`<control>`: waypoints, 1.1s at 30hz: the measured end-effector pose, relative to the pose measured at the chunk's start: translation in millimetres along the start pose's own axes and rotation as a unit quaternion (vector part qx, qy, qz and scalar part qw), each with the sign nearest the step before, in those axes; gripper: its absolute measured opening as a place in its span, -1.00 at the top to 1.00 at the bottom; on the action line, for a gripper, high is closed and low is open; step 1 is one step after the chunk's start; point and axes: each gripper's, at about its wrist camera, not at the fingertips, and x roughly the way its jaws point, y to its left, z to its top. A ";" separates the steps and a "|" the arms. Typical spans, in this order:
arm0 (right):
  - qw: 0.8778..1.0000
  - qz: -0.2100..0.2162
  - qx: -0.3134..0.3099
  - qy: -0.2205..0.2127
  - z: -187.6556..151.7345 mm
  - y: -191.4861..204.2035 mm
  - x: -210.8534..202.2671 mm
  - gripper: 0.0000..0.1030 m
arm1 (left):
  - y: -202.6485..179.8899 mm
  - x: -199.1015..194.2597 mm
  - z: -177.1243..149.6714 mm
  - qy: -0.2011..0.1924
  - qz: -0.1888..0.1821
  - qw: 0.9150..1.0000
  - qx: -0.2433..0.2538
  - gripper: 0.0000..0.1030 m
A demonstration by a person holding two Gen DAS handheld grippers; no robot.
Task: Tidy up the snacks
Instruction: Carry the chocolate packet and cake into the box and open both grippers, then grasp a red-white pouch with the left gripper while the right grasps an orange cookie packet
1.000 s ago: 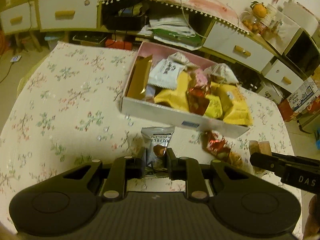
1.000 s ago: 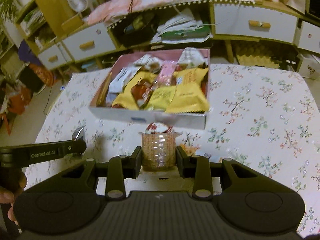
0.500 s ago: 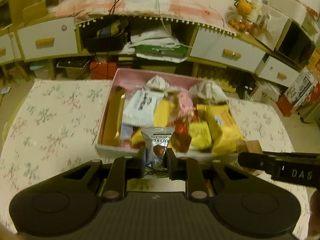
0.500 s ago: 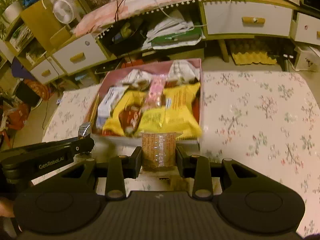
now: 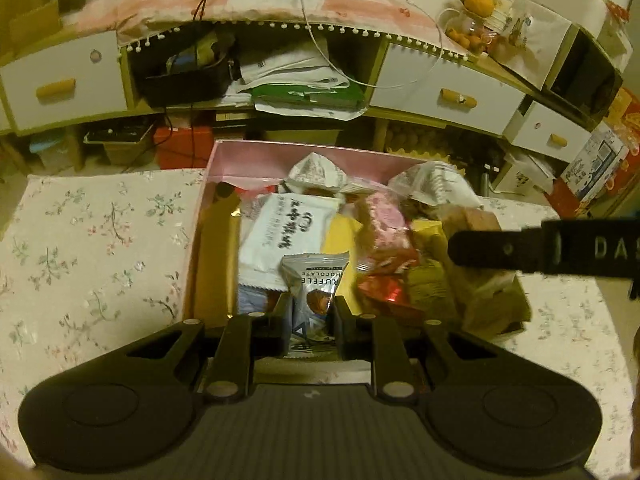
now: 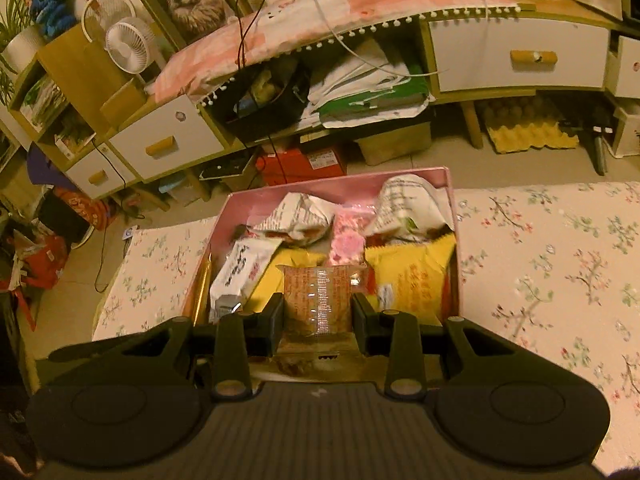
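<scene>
A silver truffle packet (image 5: 314,292) is clamped in the left gripper (image 5: 311,320) and an orange snack pack (image 6: 318,300) in the right gripper (image 6: 318,318), both held over the pink box (image 5: 256,156) at the table's (image 5: 100,248) far edge

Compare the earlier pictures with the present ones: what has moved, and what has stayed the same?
Both grippers advanced from the table to above the pink box. The left gripper stays shut on the truffle packet, the right gripper on the orange snack packet. Nothing released.

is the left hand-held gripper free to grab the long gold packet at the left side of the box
Probably not yet: the left hand-held gripper is shut on a truffle chocolate packet. The gold packet lies uncovered along the pink box wall, so the way looks open otherwise.
</scene>
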 end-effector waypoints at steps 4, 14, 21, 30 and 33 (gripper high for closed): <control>1.000 -0.006 0.001 0.000 6.3 2.8 11.7 0.38 | 1.8 3.8 -0.7 0.002 0.004 1.000 0.010 0.51; 1.000 -0.026 -0.002 0.003 11.6 7.8 28.5 0.35 | -1.4 -1.6 -2.2 -0.011 0.017 0.999 0.034 0.34; 1.000 -0.025 -0.004 -0.008 10.3 9.6 18.2 0.27 | -2.9 -8.5 -2.9 -0.014 0.022 0.999 0.035 0.16; 1.000 -0.012 0.018 -0.019 3.1 -5.5 -15.4 0.23 | -4.3 -34.5 -1.1 -0.032 0.029 0.999 0.021 0.04; 0.999 -0.010 0.029 -0.021 -3.4 -17.1 -30.4 0.21 | -3.6 -44.1 -1.1 -0.035 0.022 0.999 0.006 0.04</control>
